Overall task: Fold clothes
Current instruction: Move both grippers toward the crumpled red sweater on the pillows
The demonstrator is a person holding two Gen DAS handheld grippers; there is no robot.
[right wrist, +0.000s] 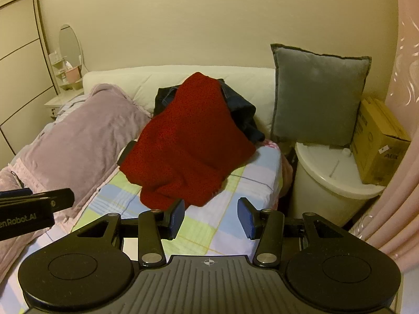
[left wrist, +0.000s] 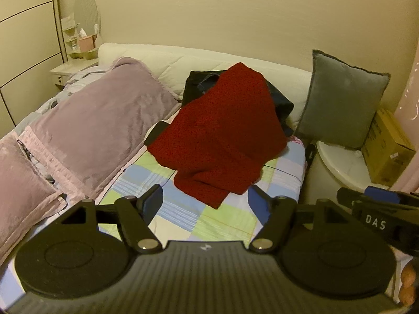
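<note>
A red knitted garment [left wrist: 222, 130] lies heaped on the bed, draped over a dark denim piece [left wrist: 280, 99] that rests against the white padded headboard [left wrist: 157, 60]. Its lower edge spills onto the checked sheet [left wrist: 183, 214] in pale blue, green and white. The left gripper [left wrist: 205, 201] hovers just short of that lower edge, its blue-padded fingers spread apart and holding nothing. The right gripper [right wrist: 210, 218] sits beside it, also spread wide and empty, with its left finger close to the garment's hem. To the left of the clothes a lilac plush blanket [left wrist: 99, 125] covers the bed. To the right a grey cushion [right wrist: 316, 94] stands upright against the wall, behind a white round-topped bin [right wrist: 332, 172], with a cardboard box [right wrist: 379, 141] next to it. In the far left corner an oval mirror [right wrist: 69, 44] stands on a small dresser.
</note>
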